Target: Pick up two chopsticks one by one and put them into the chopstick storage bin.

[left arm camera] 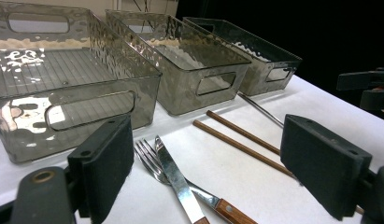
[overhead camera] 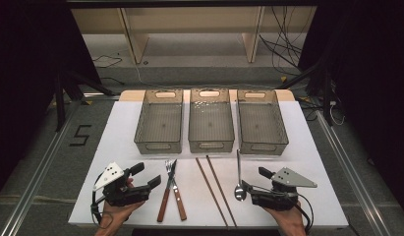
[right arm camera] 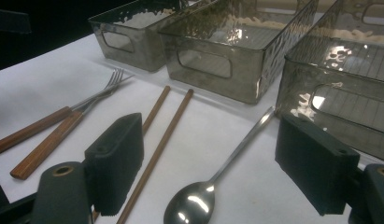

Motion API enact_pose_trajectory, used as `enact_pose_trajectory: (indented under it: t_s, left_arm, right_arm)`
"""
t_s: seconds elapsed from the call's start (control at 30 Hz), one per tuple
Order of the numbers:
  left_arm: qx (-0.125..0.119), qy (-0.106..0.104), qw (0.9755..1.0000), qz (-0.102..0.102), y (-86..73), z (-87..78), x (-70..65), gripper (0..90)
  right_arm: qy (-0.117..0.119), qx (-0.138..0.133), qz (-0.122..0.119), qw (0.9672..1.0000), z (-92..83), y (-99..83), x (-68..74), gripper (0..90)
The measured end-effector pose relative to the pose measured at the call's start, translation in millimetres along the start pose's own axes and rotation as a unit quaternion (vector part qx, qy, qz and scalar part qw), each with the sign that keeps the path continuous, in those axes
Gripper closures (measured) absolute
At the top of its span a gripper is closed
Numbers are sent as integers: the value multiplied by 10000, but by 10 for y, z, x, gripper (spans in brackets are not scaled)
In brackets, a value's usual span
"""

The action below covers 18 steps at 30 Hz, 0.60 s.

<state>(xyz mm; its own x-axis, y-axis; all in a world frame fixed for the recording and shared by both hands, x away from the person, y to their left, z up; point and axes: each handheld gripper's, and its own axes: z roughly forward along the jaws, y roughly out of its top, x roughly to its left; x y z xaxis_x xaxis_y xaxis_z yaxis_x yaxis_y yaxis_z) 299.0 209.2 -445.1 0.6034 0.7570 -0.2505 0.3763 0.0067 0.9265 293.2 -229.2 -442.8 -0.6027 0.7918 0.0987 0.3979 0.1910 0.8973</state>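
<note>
Right gripper view—spoon (right arm camera: 213, 177) btwn open jaws.

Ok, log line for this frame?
grippers: left open, right open | bins: empty | fork, knife, chopsticks, spoon: on table

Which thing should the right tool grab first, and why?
Probably the spoon: it lies between the open jaws of the right tool, so easing down and closing on its handle seems the shortest move. The three bins behind are empty.
</note>
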Motion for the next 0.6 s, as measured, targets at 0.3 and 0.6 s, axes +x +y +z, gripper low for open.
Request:
enact_pose_trajectory:
  t_s: [0.3, 0.6]
  left_arm:
    - [4, 33, 10000, -31, -3, 4, 7, 170]
    - [22, 45, 10000, -51, -5, 4, 17, 170]
  right_arm:
    - [-109, 577, -149, 9982, 43, 175, 50, 262]
    - [-22, 1352, -474, 9897, 155, 403, 194, 282]
